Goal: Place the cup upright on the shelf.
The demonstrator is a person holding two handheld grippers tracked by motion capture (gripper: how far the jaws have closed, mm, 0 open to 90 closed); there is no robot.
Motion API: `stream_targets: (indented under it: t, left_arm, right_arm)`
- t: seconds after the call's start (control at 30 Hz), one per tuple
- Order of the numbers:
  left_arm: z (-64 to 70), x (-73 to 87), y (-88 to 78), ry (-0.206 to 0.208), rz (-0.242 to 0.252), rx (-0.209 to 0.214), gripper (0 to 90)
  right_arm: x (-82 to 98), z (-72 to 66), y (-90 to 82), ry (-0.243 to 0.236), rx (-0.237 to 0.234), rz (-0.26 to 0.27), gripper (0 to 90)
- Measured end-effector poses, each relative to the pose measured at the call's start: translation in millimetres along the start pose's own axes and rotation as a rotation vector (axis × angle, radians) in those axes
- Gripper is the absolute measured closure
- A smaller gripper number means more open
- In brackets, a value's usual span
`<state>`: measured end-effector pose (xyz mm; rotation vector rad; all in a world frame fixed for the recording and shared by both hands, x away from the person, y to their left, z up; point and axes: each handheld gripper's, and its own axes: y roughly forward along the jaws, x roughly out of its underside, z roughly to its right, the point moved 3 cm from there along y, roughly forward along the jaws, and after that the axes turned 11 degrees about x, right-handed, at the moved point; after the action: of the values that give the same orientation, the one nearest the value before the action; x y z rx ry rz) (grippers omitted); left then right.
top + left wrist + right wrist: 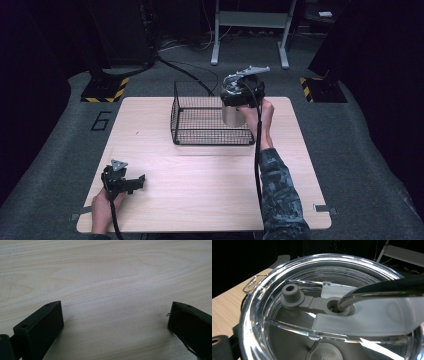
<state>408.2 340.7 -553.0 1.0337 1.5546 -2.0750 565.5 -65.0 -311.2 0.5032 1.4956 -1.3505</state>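
Near the worktop's front-left corner, the left gripper (134, 183) rests with jaws spread, holding nothing. Farther back, the right gripper (235, 102) clamps the steel tumbler (232, 116) inside the wire basket (200, 135), near its right wall. Best lower it straight, keeping its 1 metal straw (384, 288) clear of the rim.

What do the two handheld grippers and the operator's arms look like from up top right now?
Both are black, blocky units. The left gripper has squared black fingers with small screw holes and carries a small grey three-cornered plate; a black cable trails back past the hand. The right gripper has a larger grey plate and a long black cable running along a camouflage-patterned sleeve. The left forearm looks unsleeved.
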Motion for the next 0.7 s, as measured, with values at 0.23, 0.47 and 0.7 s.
stream_targets:
  t: [0.23,0.47,0.7]
  left_arm:
    - [0.1,0.0,0.1,-0.001,0.002,0.001,0.0]
    - [0.2,0.1,0.1,-0.002,0.003,0.001,0.0]
    - [0.1,0.1,0.0,-0.001,0.002,0.001,0.0]
  right_arm:
    - [-1.2,-0.5,8.0,0.001,0.010,-0.002,3.5]
    - [-1.0,0.1,17.7,0.009,0.014,-0.016,3.5]
    - [1.5,0.1,32.7,0.019,0.018,-0.042,3.5]
